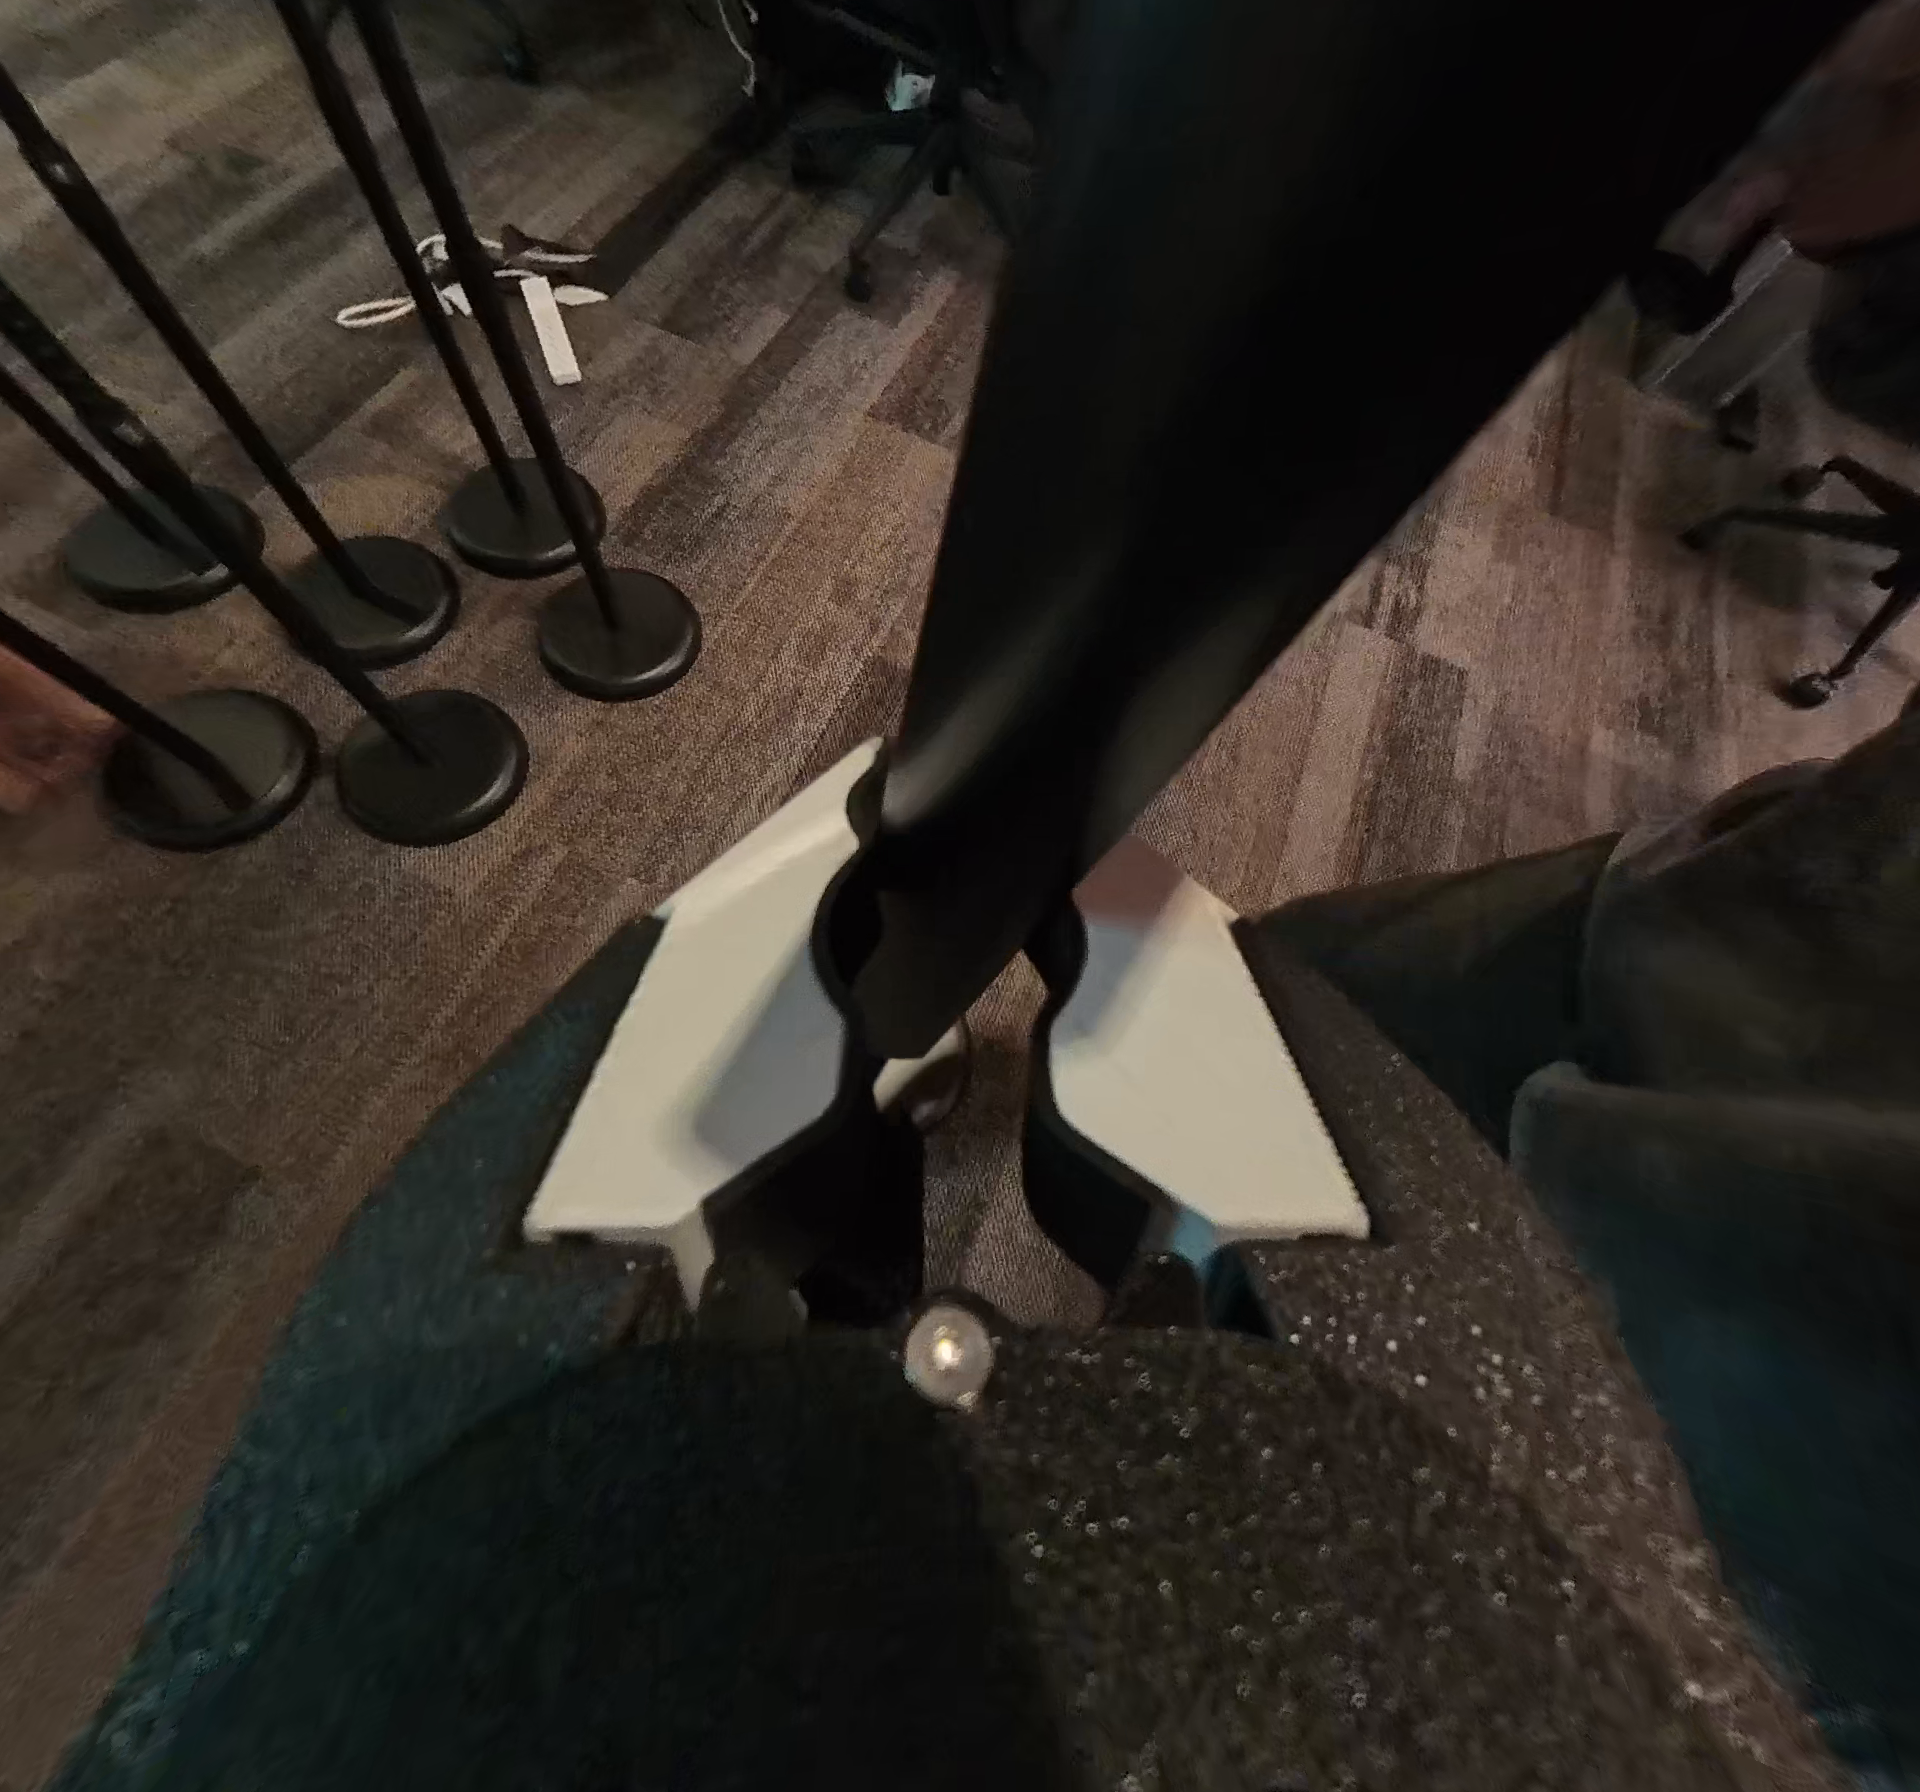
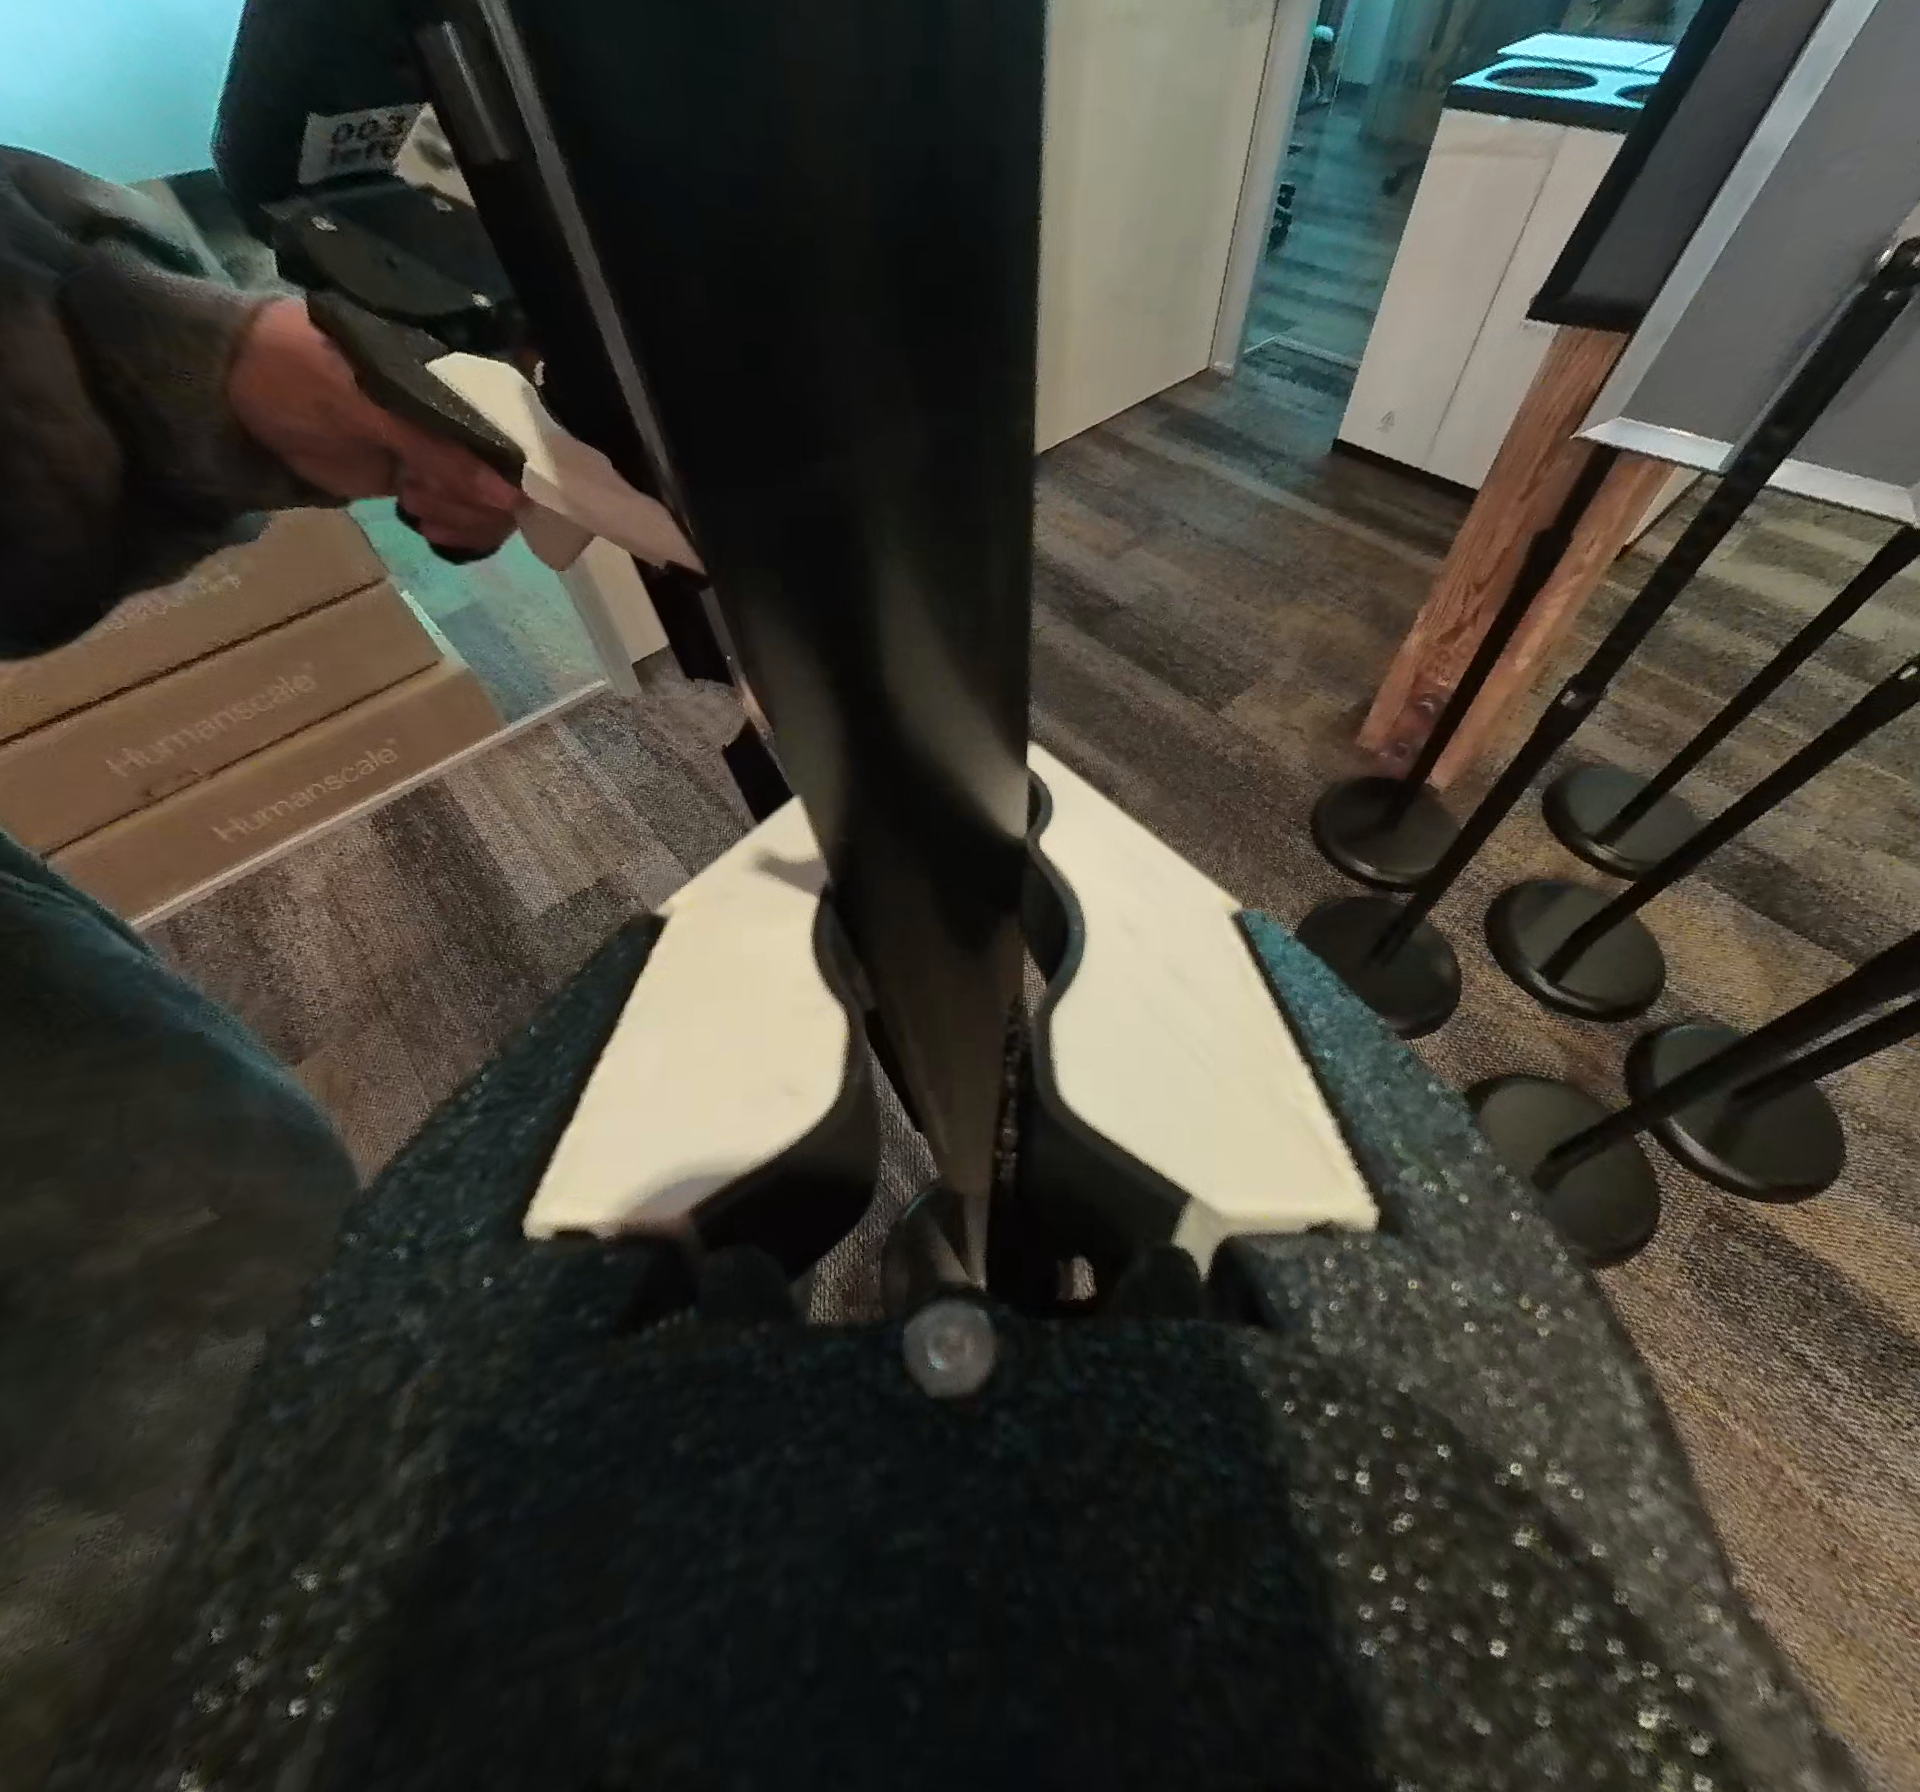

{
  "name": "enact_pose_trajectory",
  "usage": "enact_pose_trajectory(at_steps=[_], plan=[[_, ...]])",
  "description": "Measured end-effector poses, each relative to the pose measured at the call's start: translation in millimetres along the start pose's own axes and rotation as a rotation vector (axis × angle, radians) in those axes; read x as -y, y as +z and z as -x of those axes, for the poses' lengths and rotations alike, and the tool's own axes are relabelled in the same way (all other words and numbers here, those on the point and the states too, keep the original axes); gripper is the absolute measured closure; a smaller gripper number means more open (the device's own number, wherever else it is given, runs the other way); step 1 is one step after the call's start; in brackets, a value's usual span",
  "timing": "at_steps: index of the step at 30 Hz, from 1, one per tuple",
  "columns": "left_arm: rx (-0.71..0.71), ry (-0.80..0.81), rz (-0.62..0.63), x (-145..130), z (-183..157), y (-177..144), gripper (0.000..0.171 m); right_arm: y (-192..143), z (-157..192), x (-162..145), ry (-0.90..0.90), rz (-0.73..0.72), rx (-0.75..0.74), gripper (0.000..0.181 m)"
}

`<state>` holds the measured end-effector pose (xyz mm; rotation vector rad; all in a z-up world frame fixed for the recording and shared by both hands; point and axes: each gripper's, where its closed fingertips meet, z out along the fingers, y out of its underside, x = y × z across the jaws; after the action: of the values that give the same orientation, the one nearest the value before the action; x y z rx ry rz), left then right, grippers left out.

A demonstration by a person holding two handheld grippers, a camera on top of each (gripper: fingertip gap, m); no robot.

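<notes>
A tall black flat panel [image 1: 1195, 392] runs up from between my left gripper's [image 1: 997, 838] white fingers, and the gripper is shut on its lower edge above the carpet. In the right wrist view the same black panel [image 2: 831, 340] rises from my right gripper [image 2: 925, 838], which is shut on its edge. My left gripper [image 2: 623, 516] also shows there at the left, held by a hand [image 2: 343, 423], its white fingers clamped on the panel's other edge. A thin black post [image 2: 753, 755] hangs below the panel.
Several black stands with round bases [image 1: 618, 646] stand on the carpet at the left, and they also show in the right wrist view [image 2: 1574, 953] at the right. A white cable [image 1: 384, 314], an office chair [image 1: 914, 153], cardboard boxes [image 2: 239, 703], a wooden post [image 2: 1496, 579] and a white door [image 2: 1143, 184] are around.
</notes>
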<state>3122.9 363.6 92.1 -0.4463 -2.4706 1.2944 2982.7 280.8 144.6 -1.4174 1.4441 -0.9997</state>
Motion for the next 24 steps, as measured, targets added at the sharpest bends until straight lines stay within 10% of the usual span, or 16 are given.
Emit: enact_pose_trajectory(at_steps=[6,12,15,24], plan=[[-0.009,-0.193,-0.016,6,-4,6,0.15,-6,-4,1,0.087,-0.069,0.081,0.159],[-0.255,-0.606,0.323,18,-31,-13,0.144,-14,-7,6,0.668,0.385,0.4,0.153],[-0.272,-0.519,0.432,13,-40,-12,0.146,-19,-8,1,0.599,0.472,0.431,0.153],[0.108,0.041,0.185,3,11,18,0.153,-10,-6,-10,0.018,0.092,0.284,0.155]])
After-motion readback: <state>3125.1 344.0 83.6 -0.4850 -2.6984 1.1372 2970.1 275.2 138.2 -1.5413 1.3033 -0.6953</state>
